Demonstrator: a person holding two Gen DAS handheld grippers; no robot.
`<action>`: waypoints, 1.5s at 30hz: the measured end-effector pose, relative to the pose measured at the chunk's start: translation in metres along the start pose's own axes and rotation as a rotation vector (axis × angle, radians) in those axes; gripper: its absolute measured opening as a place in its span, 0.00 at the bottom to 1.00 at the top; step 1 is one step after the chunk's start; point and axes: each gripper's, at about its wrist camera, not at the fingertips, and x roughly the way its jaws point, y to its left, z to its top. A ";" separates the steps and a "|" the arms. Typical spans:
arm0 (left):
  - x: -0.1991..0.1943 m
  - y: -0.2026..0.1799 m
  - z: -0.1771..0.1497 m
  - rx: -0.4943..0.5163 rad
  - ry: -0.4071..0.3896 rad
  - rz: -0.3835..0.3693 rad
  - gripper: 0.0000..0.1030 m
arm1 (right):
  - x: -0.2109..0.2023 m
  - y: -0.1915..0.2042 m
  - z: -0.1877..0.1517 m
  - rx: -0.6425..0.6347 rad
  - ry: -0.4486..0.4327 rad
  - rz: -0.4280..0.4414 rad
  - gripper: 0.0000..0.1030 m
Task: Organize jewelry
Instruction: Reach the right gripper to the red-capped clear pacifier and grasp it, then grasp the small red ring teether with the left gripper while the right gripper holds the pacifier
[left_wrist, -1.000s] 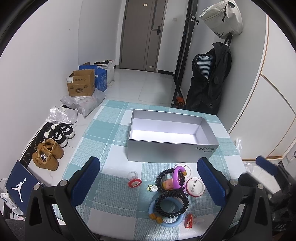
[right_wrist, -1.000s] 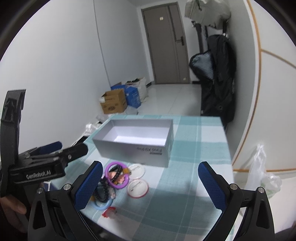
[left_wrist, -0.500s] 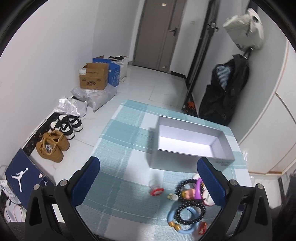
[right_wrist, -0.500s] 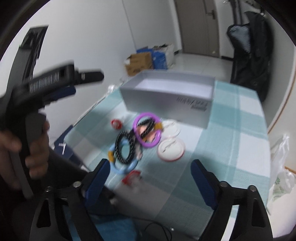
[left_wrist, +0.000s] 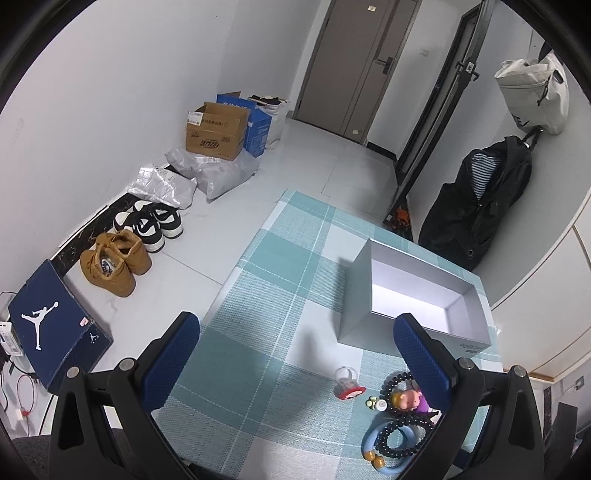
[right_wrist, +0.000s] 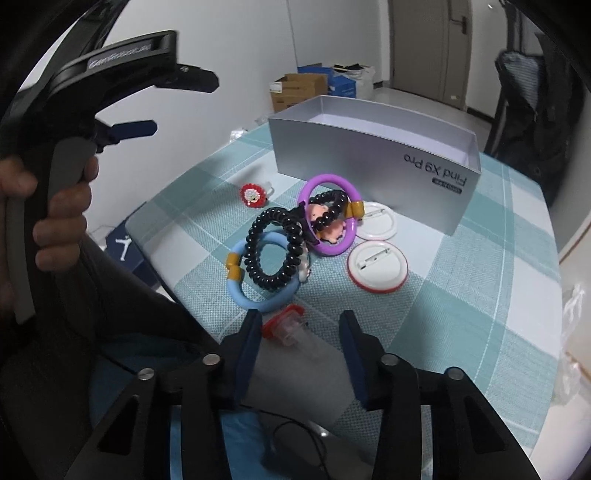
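White walls and a pale tiled floor surround the table (left_wrist: 266, 295), which is covered with a cloth in teal and white checks. On it stands an open grey box (right_wrist: 373, 147), empty inside as far as one can see.

From the right wrist view the jewelry lies in a small heap in front of the box. A purple ring (right_wrist: 334, 218) leans at the centre, a black spiral hair tie (right_wrist: 273, 251) lies across a light blue ring (right_wrist: 258, 295) at about 8 o'clock from it, two round white badges (right_wrist: 376, 262) are at 3 to 4 o'clock, and a small red flower ring (right_wrist: 252, 194) is apart at 10 o'clock.

The right gripper (right_wrist: 299, 343) points down at the near edge of the table; its jaws are closing, and a red and clear ring piece (right_wrist: 284, 325) sits between the blue pads, beside the left one; whether they already press it I cannot tell.

The left gripper (left_wrist: 295, 362) has its jaws spread wide over the cloth with nothing between them. A hand (right_wrist: 55, 206) holds its handle, at 9 o'clock in the right wrist view.

On the floor are shoes (left_wrist: 125, 251) and a cardboard carton (left_wrist: 216, 131).
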 end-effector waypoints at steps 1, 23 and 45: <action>0.001 0.001 0.000 -0.003 0.003 -0.002 0.99 | 0.001 0.001 -0.001 -0.008 0.001 0.008 0.31; 0.031 -0.008 -0.021 0.089 0.224 -0.054 0.87 | -0.012 -0.035 0.021 0.168 -0.086 0.019 0.26; 0.052 -0.041 -0.037 0.254 0.321 -0.013 0.34 | -0.025 -0.056 0.027 0.242 -0.148 0.052 0.26</action>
